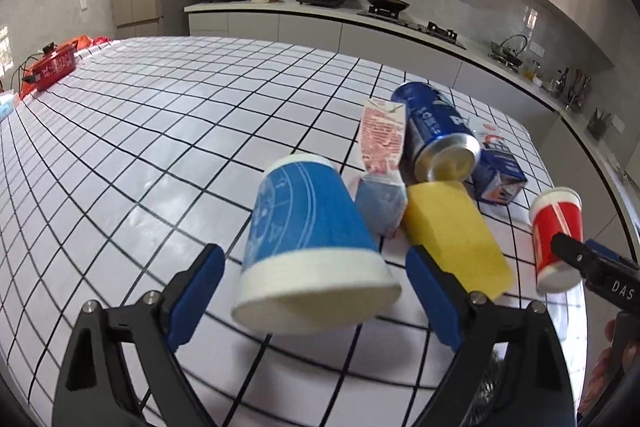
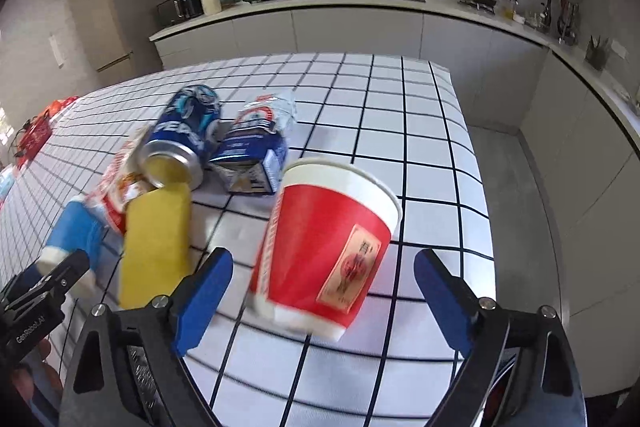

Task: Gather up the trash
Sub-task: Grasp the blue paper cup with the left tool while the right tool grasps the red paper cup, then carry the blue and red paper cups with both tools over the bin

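On the white table with a black grid point(image 1: 140, 147), the left gripper point(image 1: 316, 287) has its blue-padded fingers spread wide on either side of a blue-and-white paper cup point(image 1: 312, 239) standing upside down, the pads clear of it. Just right lie a yellow rectangular sponge point(image 1: 452, 227), a crumpled pink-and-white carton point(image 1: 380, 139), a blue drink can point(image 1: 436, 131) on its side and a squashed blue-and-white box point(image 1: 500, 171), all bunched close. Farther right, near the table's edge, a red-and-white paper cup point(image 2: 332, 247) sits between the right gripper point(image 2: 324, 287) fingers, also wide and not touching.
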### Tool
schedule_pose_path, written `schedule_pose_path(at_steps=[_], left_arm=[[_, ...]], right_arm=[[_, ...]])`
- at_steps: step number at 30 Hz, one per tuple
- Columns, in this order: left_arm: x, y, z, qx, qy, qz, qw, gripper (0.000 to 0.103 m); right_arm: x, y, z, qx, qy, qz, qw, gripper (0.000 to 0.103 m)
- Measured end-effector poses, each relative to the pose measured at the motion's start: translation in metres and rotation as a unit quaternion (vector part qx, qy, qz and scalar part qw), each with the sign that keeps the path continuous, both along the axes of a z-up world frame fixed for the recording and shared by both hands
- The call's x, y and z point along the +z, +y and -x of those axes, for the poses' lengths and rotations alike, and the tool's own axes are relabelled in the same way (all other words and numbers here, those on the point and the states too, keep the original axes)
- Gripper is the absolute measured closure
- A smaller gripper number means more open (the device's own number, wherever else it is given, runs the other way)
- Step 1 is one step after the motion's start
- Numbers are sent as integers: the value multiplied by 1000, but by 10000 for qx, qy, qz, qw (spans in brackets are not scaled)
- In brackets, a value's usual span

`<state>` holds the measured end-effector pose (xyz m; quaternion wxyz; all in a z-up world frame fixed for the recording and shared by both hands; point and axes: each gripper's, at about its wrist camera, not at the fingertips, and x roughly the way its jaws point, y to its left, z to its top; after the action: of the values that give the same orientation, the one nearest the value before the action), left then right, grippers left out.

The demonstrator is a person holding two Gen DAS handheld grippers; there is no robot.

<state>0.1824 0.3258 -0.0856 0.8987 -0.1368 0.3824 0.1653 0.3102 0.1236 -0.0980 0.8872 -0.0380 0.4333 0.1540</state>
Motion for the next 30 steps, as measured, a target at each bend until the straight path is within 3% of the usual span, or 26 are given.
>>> schedule_pose_path(at_steps=[5,8,12,30], left_arm=[[-6,7,-7,-31,88,61,9999,16],[-11,9,-7,-130,182,150,9996,28],[-7,12,1,-245,38,193,9995,38],[31,-10,53,-557,-386,4,9977,42]], right_arm=[[-9,-1,-11,-28,167,-53,9998,22],[-13,-1,-12,13,231,-91,9997,33],[-14,-2,-9,66,231,-182,9995,39],[27,-15,52,402,-244,-292,9985,43]])
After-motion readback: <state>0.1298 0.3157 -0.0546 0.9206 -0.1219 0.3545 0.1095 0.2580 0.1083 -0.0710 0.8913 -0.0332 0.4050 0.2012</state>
